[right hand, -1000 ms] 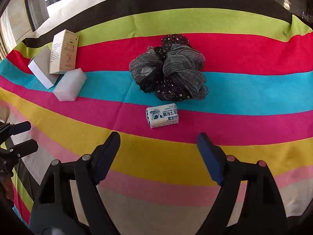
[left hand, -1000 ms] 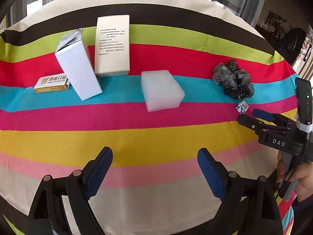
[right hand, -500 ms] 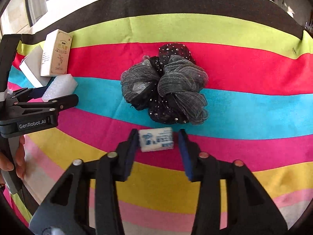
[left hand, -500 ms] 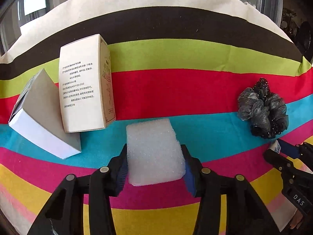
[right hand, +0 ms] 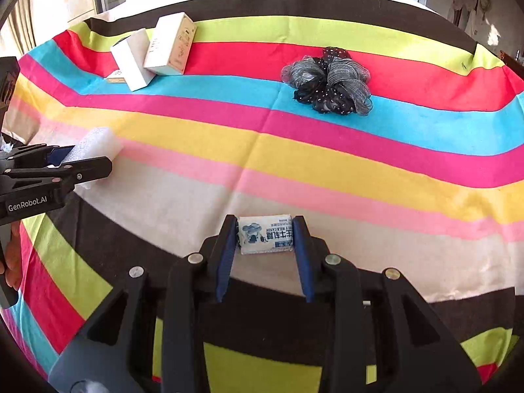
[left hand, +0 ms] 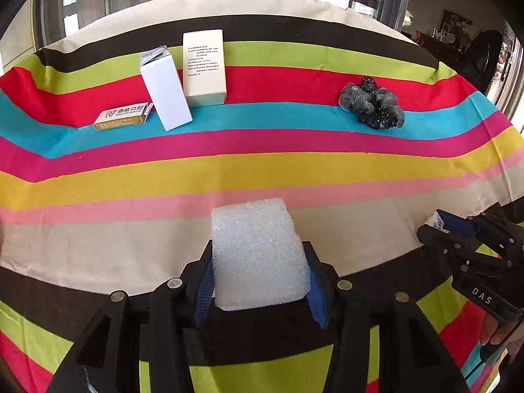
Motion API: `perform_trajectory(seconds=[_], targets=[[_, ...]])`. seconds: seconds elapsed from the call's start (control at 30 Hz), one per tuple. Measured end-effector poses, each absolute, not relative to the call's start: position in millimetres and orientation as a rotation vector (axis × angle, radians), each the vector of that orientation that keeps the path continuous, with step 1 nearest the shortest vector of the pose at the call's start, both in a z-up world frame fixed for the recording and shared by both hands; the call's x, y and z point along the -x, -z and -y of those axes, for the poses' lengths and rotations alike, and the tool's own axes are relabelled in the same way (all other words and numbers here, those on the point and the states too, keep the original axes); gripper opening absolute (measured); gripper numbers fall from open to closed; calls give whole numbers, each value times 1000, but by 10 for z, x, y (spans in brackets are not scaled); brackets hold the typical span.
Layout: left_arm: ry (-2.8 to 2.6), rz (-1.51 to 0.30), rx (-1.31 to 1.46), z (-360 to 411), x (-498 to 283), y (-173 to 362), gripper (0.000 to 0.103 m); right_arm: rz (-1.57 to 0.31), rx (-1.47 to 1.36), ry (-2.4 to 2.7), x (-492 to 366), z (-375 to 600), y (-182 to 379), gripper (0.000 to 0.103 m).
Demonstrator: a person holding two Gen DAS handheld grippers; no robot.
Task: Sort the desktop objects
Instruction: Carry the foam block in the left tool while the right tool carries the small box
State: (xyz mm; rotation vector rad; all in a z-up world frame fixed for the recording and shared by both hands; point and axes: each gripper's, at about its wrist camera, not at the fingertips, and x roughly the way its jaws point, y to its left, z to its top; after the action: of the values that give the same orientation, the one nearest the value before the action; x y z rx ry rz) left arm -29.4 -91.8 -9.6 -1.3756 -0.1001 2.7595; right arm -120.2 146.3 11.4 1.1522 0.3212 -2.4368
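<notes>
My left gripper (left hand: 258, 281) is shut on a white foam block (left hand: 257, 252) and holds it over the near, cream stripe of the striped tablecloth (left hand: 262, 173); the block also shows in the right wrist view (right hand: 95, 145). My right gripper (right hand: 264, 239) is shut on a small white and blue candy packet (right hand: 264, 234), low over the cream stripe; it shows at the right edge of the left wrist view (left hand: 439, 224). Both held things are near the table's front edge.
At the back left lie a tall beige box (left hand: 204, 67), a white carton (left hand: 165, 91) and a small flat dental box (left hand: 122, 119). A grey and black hair scrunchie (left hand: 371, 103) lies at the back right. Windows stand behind the table.
Both grippers have closed on their objects and pulled back toward the near edge: the left with the foam block, the right with the candy packet.
</notes>
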Motion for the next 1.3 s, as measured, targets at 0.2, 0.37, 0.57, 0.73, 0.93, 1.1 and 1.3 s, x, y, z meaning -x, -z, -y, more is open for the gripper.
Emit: perform_trajectory(seconds=[0.2, 0.37, 0.57, 0.73, 0.93, 1.1, 1.3], targets=[[-2767, 76, 1362, 997, -305, 82, 49, -326, -1136, 2408, 522, -1322, -106, 37], [-2770, 72, 1363, 1058, -736, 133, 49, -349, -1089, 2379, 6, -1167, -118, 37], [-2816, 132, 1343, 1187, -1245, 155, 49, -403, -1043, 2348, -466, -966, -85, 37], [-2873, 140, 1326, 1308, -1623, 170, 49, -384, -1026, 2319, -742, -847, -34, 37], [-2920, 169, 1309, 1451, -1961, 176, 49, -401, -998, 2299, -969, -709, -25, 37], [-2937, 215, 1287, 1544, -2118, 174, 49, -400, -984, 2295, -1060, -603, -10, 37], [-2963, 241, 1267, 1641, -2180, 176, 49, -415, -973, 2275, -1155, -435, -5, 37]])
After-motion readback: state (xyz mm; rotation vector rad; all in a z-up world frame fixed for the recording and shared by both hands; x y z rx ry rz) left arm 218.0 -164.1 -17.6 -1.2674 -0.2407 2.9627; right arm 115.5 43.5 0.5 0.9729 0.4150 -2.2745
